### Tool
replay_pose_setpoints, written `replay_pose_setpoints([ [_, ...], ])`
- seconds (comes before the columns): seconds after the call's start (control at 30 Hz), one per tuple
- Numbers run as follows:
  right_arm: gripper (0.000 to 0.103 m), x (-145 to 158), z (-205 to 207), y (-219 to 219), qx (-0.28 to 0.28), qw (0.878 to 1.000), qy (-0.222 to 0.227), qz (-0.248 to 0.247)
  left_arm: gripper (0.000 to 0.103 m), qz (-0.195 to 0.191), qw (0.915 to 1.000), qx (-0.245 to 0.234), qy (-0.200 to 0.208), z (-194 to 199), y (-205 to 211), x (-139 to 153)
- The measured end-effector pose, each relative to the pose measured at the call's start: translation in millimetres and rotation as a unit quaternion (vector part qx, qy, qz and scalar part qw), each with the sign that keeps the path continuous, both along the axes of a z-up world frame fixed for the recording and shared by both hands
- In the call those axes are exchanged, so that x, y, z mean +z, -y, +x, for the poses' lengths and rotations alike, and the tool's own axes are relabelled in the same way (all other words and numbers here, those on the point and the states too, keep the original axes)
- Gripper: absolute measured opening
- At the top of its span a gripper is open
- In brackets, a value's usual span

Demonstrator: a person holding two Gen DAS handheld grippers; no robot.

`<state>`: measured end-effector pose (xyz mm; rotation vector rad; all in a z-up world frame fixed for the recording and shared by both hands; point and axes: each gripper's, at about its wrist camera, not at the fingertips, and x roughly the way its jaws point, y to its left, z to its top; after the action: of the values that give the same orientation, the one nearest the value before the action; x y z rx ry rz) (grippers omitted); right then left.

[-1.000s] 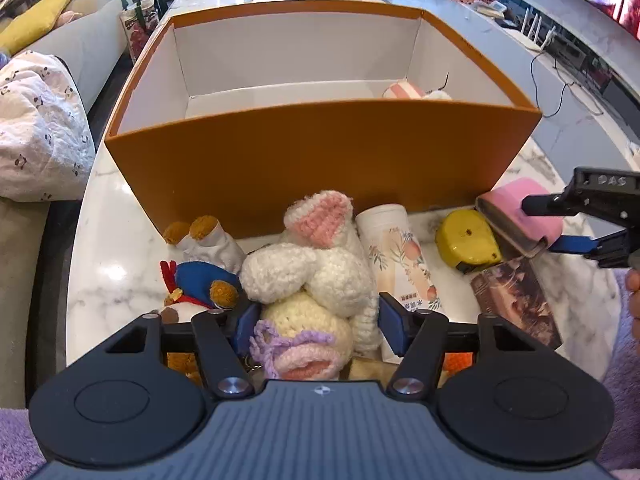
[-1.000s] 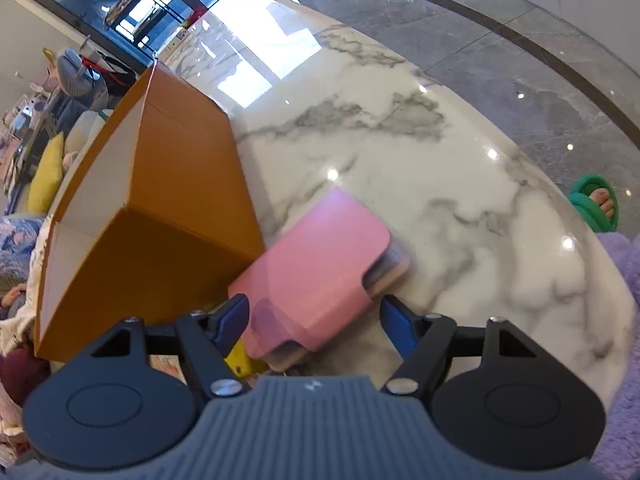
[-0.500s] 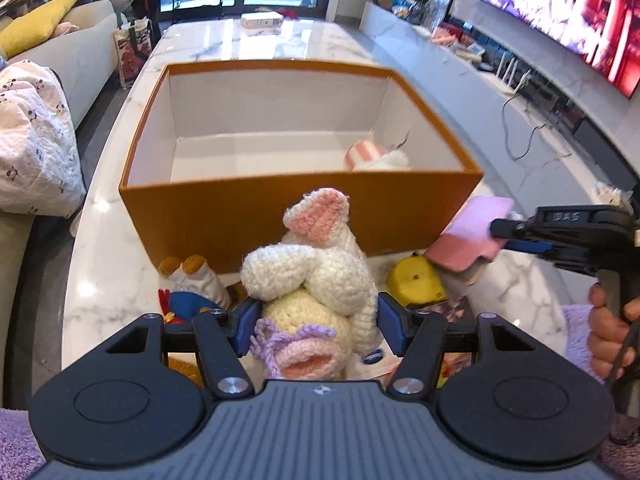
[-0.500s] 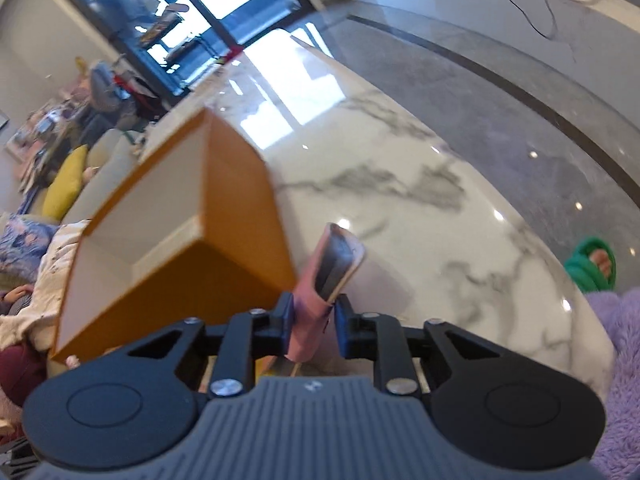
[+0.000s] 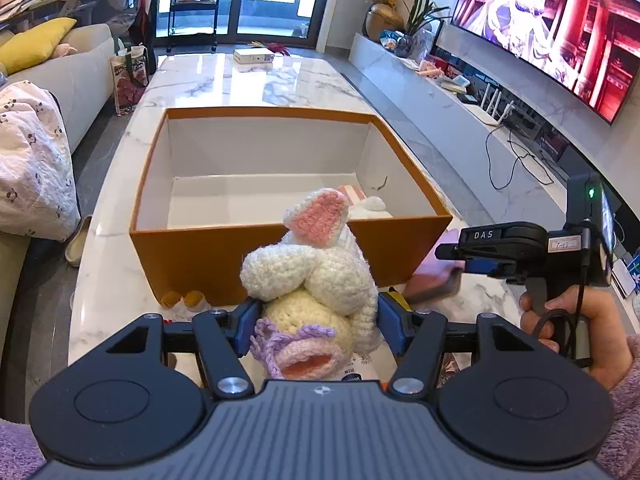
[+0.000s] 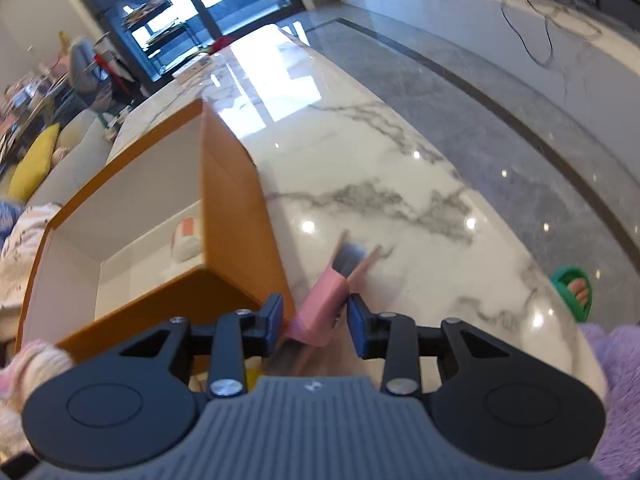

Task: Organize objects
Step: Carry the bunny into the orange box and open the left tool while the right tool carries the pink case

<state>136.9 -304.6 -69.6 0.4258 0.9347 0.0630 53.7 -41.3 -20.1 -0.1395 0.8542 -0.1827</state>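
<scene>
A crocheted white bunny toy [image 5: 320, 276] with a pink ear hangs above the table, and my left gripper [image 5: 318, 320] is shut on its body. Just beyond it stands the open orange box [image 5: 280, 256], which holds a small striped item [image 5: 360, 200] in its near right corner. My right gripper [image 6: 316, 318] hovers at the box's right corner [image 6: 236, 216]. Its jaws are opening, and a blurred pink case [image 6: 320, 304] stands tilted on edge between them, clear of the left pad. In the left wrist view the right gripper [image 5: 444, 252] sits over the pink case [image 5: 432, 280].
Under the bunny lie a toy with orange feet [image 5: 184, 300] and other small things on the marble table [image 6: 360, 168]. A white packet [image 5: 254, 55] lies at the table's far end. A hand [image 5: 580, 320] holds the right gripper. A green slipper [image 6: 574, 290] is on the floor.
The left gripper rose with the bunny clear of the other toys. The right gripper shut on the pink case and lifted it on edge; now its jaws have parted and the case blurs.
</scene>
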Motion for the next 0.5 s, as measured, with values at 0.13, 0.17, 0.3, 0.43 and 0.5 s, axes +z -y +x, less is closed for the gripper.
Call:
replay_pose_setpoints([
  [0.13, 0.027, -11, 6, 4, -0.009, 1.000, -0.016, 0.008, 0.071, -0.007, 1.0000, 0.003, 0.005, 2, -3, 3],
  [0.17, 0.027, -13, 5, 5, -0.012, 1.000, -0.016, 0.012, 0.071, -0.010, 0.9999, 0.002, 0.007, 3, -4, 4],
  [0.3, 0.023, -5, -3, 11, -0.015, 1.000, -0.010, 0.014, 0.071, -0.033, 0.9993, 0.005, 0.018, 7, -12, 11],
  [0.43, 0.022, 21, -14, 16, -0.012, 1.000, 0.025, 0.012, 0.071, -0.046, 0.9982, 0.015, 0.036, 16, -19, 20],
  [0.5, 0.022, 37, -19, 19, -0.010, 0.999, 0.046, 0.011, 0.071, -0.054, 0.9975, 0.022, 0.041, 24, -22, 23],
])
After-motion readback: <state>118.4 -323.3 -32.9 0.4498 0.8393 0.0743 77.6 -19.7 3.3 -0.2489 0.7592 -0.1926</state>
